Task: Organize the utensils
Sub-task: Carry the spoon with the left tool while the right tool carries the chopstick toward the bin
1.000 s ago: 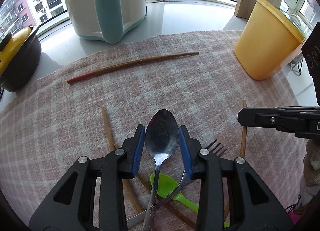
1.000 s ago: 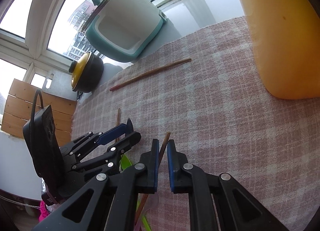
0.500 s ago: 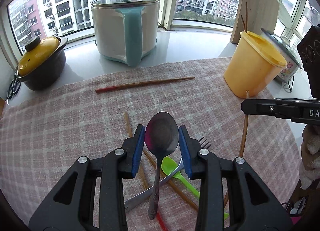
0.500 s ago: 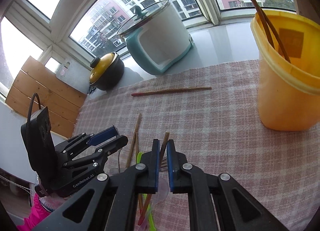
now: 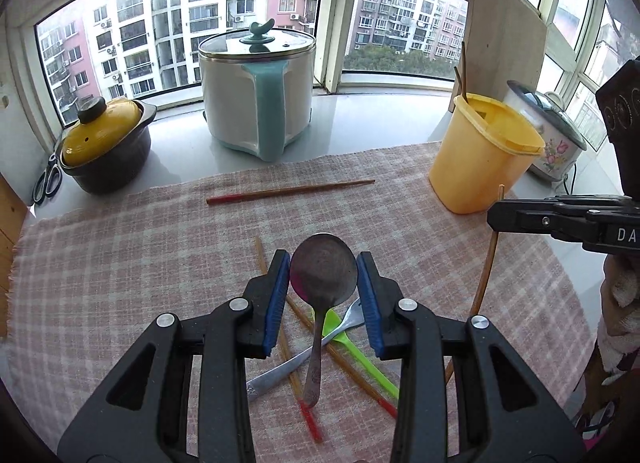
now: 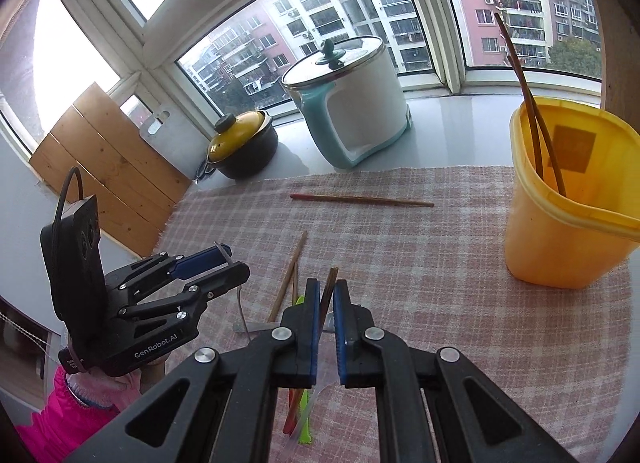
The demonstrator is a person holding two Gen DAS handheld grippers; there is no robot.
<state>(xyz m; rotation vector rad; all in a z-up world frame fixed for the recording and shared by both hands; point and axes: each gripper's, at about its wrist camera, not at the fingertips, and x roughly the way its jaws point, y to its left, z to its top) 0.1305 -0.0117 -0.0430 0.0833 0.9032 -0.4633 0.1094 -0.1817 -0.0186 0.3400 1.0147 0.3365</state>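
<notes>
My left gripper [image 5: 323,273] is shut on a metal spoon [image 5: 322,275] by its bowl, handle hanging down, lifted above the checked cloth [image 5: 140,263]. My right gripper [image 6: 326,295] is shut on a brown chopstick [image 6: 329,287], also seen from the left wrist [image 5: 486,267], raised off the cloth. Below lie a fork [image 5: 280,373], a green plastic spoon [image 5: 360,355] and crossed chopsticks [image 5: 296,383]. One red-tipped chopstick [image 5: 288,191] lies alone farther back. A yellow bucket [image 6: 568,199] at the right holds two chopsticks [image 6: 528,103].
A white and teal cooker [image 5: 258,91] and a dark pot with a yellow lid [image 5: 106,143] stand on the windowsill. Scissors [image 5: 46,181] lie at the left. A flowered rice cooker [image 5: 554,143] sits behind the bucket. A wooden board [image 5: 504,39] leans at the window.
Both grippers have risen with the spoon and the chopstick held, so the cloth and the utensil pile look farther away. The right wrist has rolled toward level.
</notes>
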